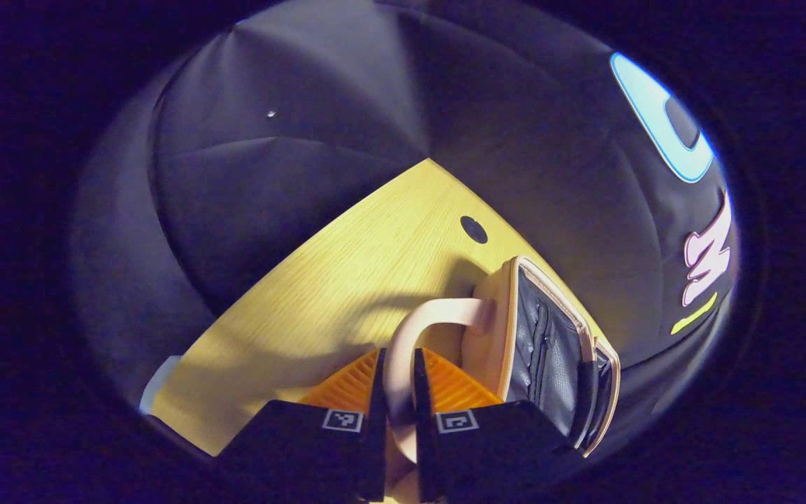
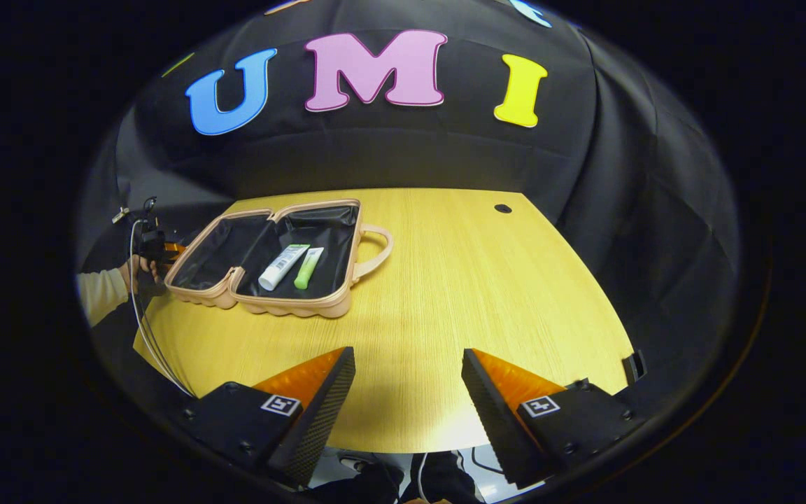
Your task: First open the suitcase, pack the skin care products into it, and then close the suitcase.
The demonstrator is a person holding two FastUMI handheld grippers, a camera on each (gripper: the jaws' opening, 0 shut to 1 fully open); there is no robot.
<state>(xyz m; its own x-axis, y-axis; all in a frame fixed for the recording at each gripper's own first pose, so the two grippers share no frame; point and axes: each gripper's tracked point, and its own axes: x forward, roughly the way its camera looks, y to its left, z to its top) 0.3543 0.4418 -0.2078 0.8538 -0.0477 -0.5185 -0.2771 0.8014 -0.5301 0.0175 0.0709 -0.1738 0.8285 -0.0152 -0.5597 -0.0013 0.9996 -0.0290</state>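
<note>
The pink suitcase [image 2: 291, 306] lies open on the wooden table [image 2: 480, 294], black lining up. A white tube [image 2: 283, 267] and a green tube [image 2: 309, 267] rest side by side in its right half, whose handle [image 2: 377, 252] sticks out to the right. My left gripper [image 1: 399, 357] is shut on a pink handle [image 1: 438, 315] of the suitcase [image 1: 550, 350], whose shell and zipped lining stand just right of the fingers. In the right gripper view that gripper [image 2: 154, 245] sits at the case's far left end, held by a hand [image 2: 133, 269]. My right gripper [image 2: 408, 364] hovers open over the table's near edge, holding nothing.
A round cable hole [image 2: 503, 208] marks the table's far right part, and the same hole [image 1: 474, 229] shows beyond the case in the left gripper view. A cable [image 2: 140, 315] hangs down past the table's left edge. Bare wood [image 2: 515, 315] spreads right of the suitcase.
</note>
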